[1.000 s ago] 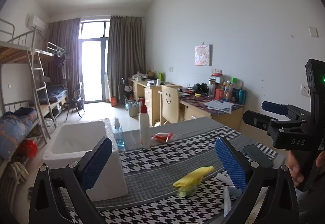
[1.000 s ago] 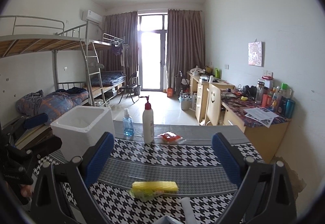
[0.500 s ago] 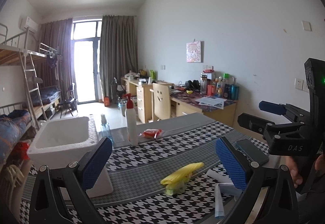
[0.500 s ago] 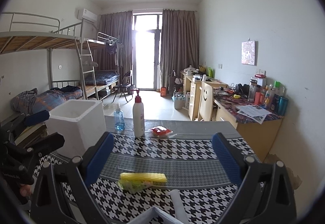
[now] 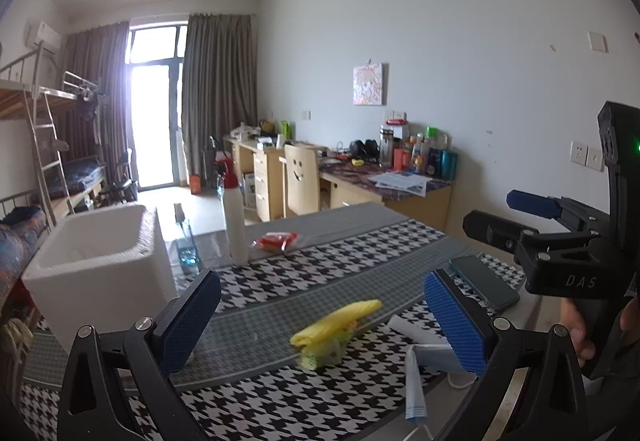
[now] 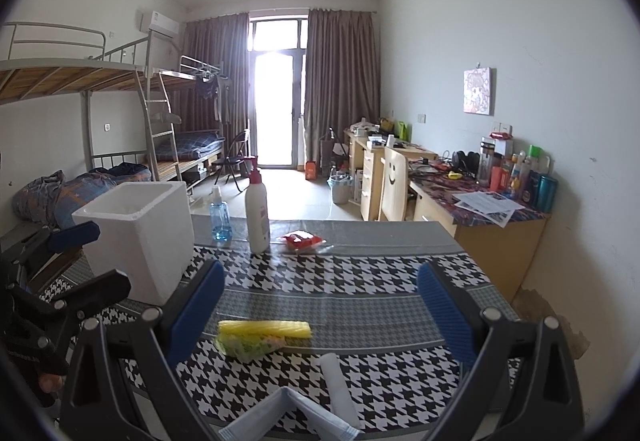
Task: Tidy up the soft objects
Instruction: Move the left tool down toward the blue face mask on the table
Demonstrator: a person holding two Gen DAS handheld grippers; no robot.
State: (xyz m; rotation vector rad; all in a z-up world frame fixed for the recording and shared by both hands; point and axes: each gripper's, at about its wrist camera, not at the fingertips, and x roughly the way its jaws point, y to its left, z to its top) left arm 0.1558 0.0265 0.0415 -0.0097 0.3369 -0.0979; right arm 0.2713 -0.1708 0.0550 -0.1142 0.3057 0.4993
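Left wrist view is showing the left tongs (image 5: 318,317) hanging spread wide and empty above the houndstooth worktop (image 5: 320,269), framing the yellow sponge (image 5: 334,325), probably lining up a grab. The right tongs (image 6: 320,315) are gaping too, holding nothing, over the same sponge (a face mask (image 6: 296,415) is lying nearer). The white foam box (image 6: 140,237), standing open-topped at the left, is likely waiting as the destination.

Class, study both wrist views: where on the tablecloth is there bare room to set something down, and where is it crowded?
Free: the cloth between the red packet and the yellow sponge, and right of the sponge. Crowded: the near edge with face masks, and the far left by the foam box and bottles.
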